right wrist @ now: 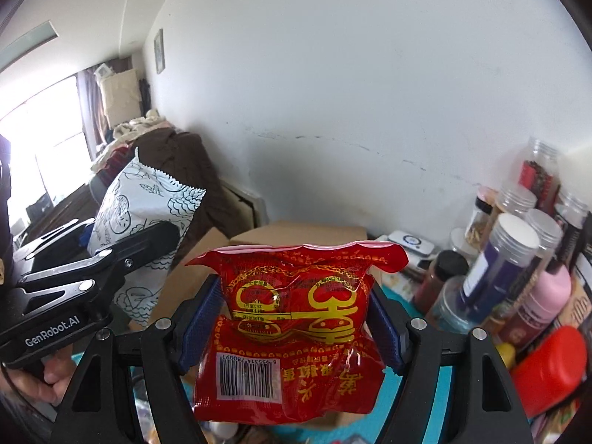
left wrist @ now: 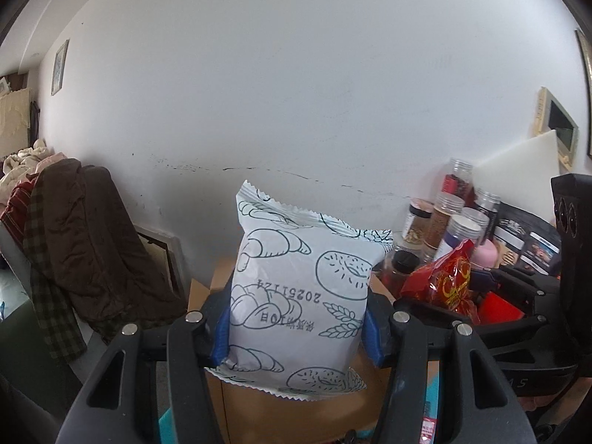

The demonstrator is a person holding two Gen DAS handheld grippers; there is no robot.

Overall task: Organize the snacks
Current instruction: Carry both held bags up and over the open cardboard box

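Note:
My left gripper is shut on a white snack bag printed with bread drawings, held upright above a cardboard box. Its blue pads press both sides of the bag. My right gripper is shut on a red snack bag with gold characters and a barcode, also lifted above the brown cardboard box. From the right wrist view the white bag and the left gripper show at the left, with a hand on the handle. The red bag shows at the right of the left wrist view.
Several clear jars and bottles crowd the right by the white wall. A red container and a pink bottle stand near them on a teal surface. Dark clothes hang over furniture at the left.

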